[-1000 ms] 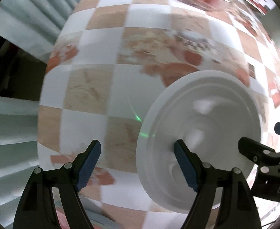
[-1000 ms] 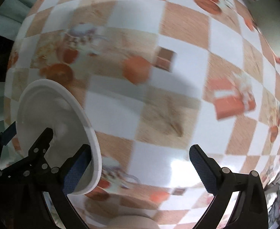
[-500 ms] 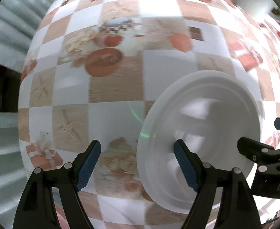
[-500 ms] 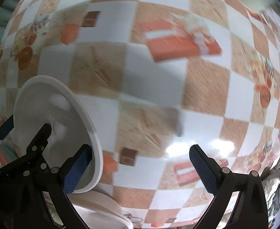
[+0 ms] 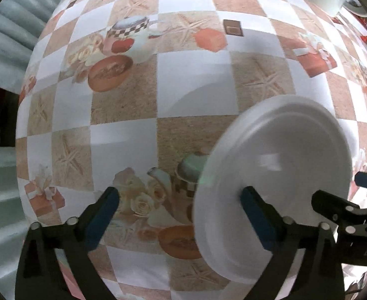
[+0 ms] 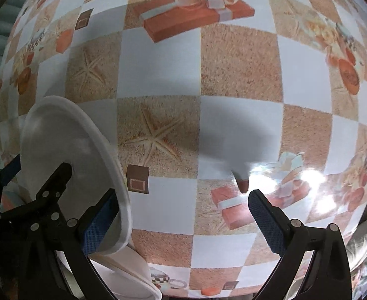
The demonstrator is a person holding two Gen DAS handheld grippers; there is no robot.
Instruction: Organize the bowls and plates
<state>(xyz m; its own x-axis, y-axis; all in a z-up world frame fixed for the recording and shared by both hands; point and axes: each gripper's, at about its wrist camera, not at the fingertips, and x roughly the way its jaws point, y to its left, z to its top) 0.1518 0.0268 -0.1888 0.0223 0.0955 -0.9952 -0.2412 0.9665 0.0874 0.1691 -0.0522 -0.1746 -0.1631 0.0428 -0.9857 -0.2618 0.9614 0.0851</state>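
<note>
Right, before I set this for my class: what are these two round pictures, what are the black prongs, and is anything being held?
There is no robot here. A person holds a two-fingered gripping tool in each hand, and a wide-angle camera on each tool looks down along its fingers.

One picture comes from the left gripper, the other from the right gripper. The prongs with blue pads are their fingers.

Below is a checked tablecloth printed with starfish and gifts. A white plate stands tilted between the two tools, against one inner finger of each. Neither tool has it between its own fingers. The left jaws are opening with nothing between them.

A cream dish shows at the bottom edge.
</note>
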